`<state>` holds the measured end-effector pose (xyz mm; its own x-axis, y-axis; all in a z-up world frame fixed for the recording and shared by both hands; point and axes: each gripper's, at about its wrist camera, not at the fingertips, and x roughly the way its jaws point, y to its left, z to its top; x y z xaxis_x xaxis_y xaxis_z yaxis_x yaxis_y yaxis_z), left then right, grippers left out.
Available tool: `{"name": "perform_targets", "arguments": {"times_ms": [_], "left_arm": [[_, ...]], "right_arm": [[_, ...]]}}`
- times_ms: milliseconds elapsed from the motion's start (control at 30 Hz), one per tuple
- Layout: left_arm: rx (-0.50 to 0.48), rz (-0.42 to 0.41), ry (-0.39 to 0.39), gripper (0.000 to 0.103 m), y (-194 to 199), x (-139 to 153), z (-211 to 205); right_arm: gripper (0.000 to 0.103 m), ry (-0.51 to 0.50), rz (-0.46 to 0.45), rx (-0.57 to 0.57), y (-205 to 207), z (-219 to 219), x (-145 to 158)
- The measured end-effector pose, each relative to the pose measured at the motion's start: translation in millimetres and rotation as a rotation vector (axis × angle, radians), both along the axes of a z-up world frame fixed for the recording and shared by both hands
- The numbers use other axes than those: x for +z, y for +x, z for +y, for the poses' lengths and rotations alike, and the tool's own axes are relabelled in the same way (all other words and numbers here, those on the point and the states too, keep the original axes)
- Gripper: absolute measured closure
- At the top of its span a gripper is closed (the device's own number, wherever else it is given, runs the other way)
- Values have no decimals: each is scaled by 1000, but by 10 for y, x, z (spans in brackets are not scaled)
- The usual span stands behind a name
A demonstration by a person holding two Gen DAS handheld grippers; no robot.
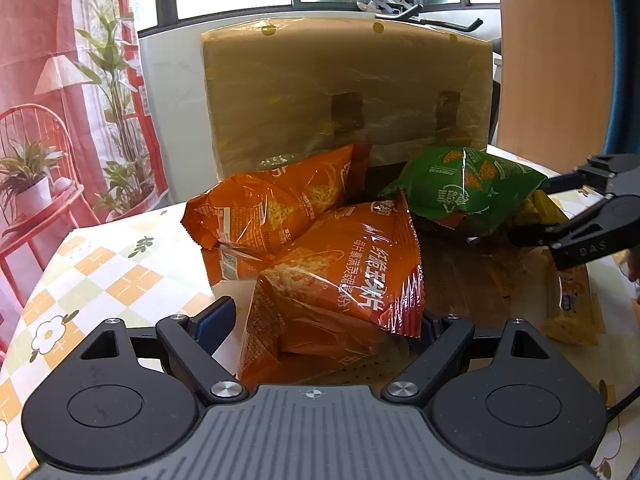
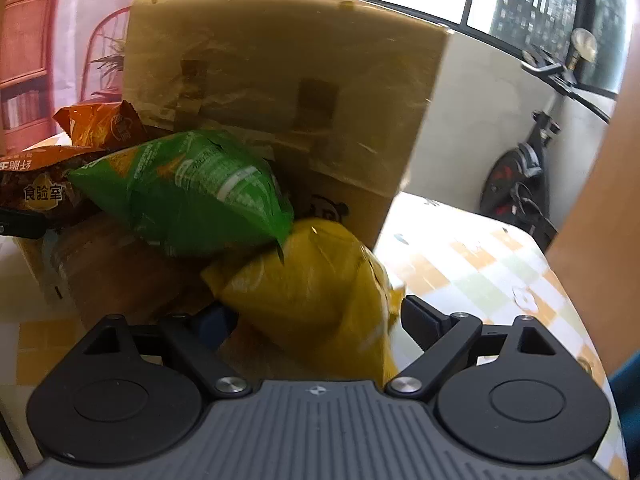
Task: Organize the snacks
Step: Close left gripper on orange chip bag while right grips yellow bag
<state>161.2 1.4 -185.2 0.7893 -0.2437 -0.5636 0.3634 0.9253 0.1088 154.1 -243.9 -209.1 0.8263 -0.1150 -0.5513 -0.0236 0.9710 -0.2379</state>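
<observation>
A cardboard box (image 1: 344, 92) stands open on the table, its tall flap up at the back; it also shows in the right wrist view (image 2: 280, 64). An orange chip bag (image 1: 276, 208) and a green bag (image 1: 468, 188) lie in it. My left gripper (image 1: 324, 320) holds a second orange snack bag (image 1: 340, 276) between its fingers at the box's front. My right gripper (image 2: 316, 316) holds a yellow bag (image 2: 316, 288) just under the green bag (image 2: 192, 196). The right gripper also shows at the right of the left wrist view (image 1: 532, 216).
The table has a checked orange and white flowered cloth (image 1: 100, 268). A yellow packet (image 1: 572, 304) lies by the box's right side. A white wall and windows are behind. An exercise bike (image 2: 524, 168) stands beyond the table's far right edge.
</observation>
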Motion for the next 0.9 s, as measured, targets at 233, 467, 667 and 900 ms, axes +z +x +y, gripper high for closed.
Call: {"name": "perform_targets", "arguments": {"times_ms": [233, 467, 667, 900], "left_arm": [[4, 4, -2, 14, 22, -4, -16], [-10, -2, 22, 15, 57, -29, -93], [-20, 4, -9, 32, 14, 13, -48], [36, -4, -110, 32, -146, 153, 98]], "right_arm": [[16, 30, -19, 23, 168, -36, -46], [29, 100, -68, -13, 37, -105, -18], [33, 160, -84, -49, -89, -130, 38], [34, 228, -105, -102, -273, -120, 88]]}}
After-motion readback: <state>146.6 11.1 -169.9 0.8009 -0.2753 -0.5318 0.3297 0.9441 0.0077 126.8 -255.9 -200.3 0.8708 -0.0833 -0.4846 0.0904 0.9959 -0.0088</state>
